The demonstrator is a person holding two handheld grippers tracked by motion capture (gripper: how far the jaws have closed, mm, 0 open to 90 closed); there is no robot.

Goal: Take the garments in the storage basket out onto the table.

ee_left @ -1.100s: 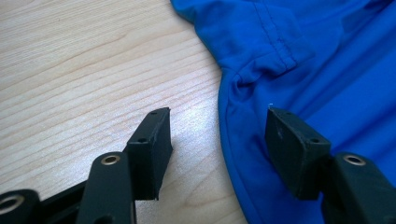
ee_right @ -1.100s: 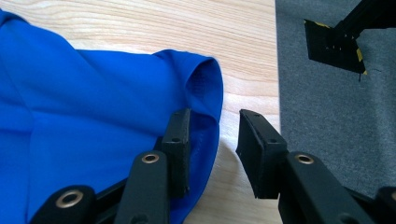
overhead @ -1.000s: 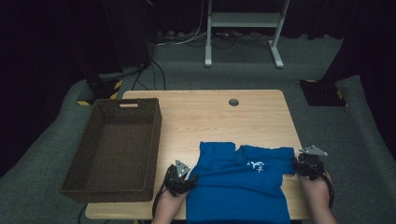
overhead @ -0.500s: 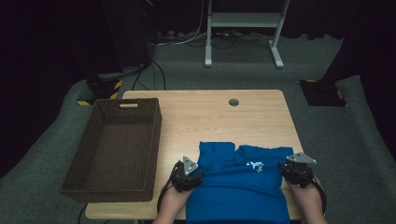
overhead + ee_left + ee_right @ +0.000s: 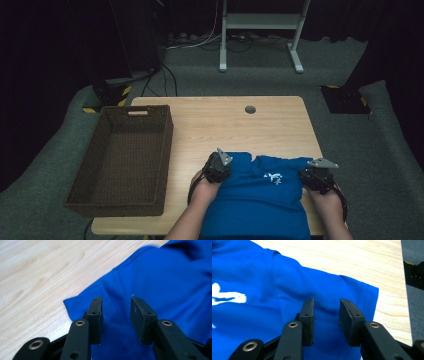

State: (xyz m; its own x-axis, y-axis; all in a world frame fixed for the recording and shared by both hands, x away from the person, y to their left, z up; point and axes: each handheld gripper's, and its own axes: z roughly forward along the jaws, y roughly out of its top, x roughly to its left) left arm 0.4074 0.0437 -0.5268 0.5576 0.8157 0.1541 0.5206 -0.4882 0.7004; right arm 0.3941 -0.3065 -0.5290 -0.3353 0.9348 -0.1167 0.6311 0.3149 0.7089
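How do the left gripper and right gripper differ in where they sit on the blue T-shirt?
The left gripper hovers over a plain blue sleeve; the right gripper is over the opposite stitched sleeve of the blue T-shirt, beside its white logo. The left's jaws have just been closing; the right's have not. Both straddle cloth with a gap showing.

Bare table stretches from the shirt toward twelve o'clock, broken by one small round hole, so a hand can pass freely there. At nine o'clock the brown wicker basket raises a wall along the table's edge; a sweep that way meets its rim. A narrow strip of wood lies open between basket and left gripper. At three o'clock, just past the right gripper, the tabletop ends.
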